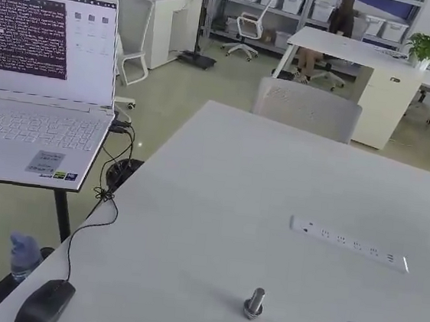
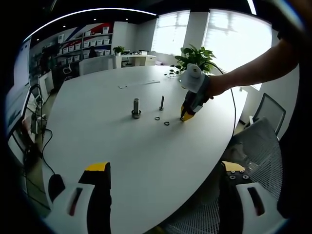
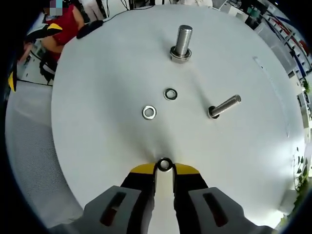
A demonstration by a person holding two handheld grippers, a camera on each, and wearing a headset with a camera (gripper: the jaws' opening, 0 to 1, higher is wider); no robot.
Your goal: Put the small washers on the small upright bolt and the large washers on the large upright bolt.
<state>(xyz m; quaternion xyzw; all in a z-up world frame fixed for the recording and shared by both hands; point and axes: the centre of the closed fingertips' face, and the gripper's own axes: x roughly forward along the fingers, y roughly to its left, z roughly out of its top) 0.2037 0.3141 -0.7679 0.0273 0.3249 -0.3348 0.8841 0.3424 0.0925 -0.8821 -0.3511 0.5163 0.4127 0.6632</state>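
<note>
White table [image 1: 226,201] with two upright bolts, as seen from the head and from both grippers. The large bolt [image 3: 182,43] is shown standing farthest from the right gripper [image 3: 164,171], with a ring-shaped collar at its foot. The small bolt [image 3: 224,106] is set to its right and somewhat nearer. Two loose washers [image 3: 170,94] are seen lying flat on the table between the bolts and the right gripper, near each other but not touching. The right gripper's jaws are drawn almost together and clamped on a third washer [image 3: 164,165], which is held at the very tips, down at the table's surface; whether it is lifted clear cannot be told. The left gripper [image 2: 165,168] is held back at the near edge of the table, its jaws spread wide apart. A power strip [image 1: 348,243] is laid beyond the bolts, and a laptop [image 1: 39,112] is placed off to the left
</note>
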